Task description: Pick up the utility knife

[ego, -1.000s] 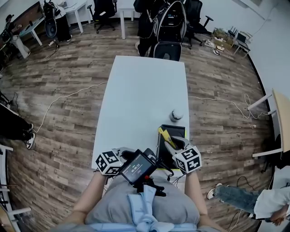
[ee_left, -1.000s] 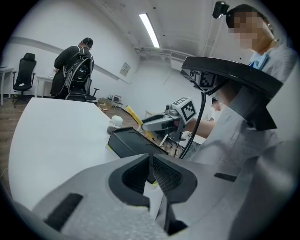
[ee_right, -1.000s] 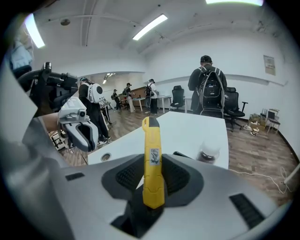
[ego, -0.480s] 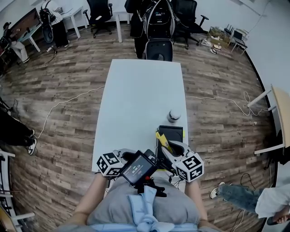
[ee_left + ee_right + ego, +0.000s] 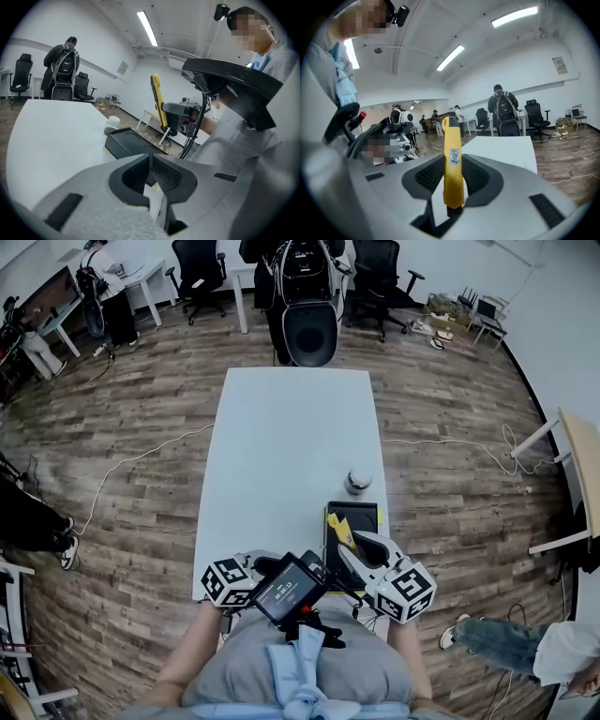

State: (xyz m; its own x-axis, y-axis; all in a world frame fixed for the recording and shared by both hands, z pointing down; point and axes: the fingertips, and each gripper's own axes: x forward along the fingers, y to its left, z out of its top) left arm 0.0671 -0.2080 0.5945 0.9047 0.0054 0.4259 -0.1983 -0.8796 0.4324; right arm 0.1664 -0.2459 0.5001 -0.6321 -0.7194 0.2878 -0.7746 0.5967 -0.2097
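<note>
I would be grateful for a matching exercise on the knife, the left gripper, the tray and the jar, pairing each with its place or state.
Things:
1. utility knife
2. left gripper
3. black tray
4. small jar

Places or states:
A. jaws together, holding nothing
B. standing on the table, just beyond the tray
C. clamped upright in the right gripper
D. lying on the table by its right edge

Pairs: 1-C, 2-A, 3-D, 4-B

The utility knife (image 5: 453, 159) looks like smooth yellow plastic. The surface (image 5: 281, 446) is matt white; the floor (image 5: 141, 399) is grained wood planks.
</note>
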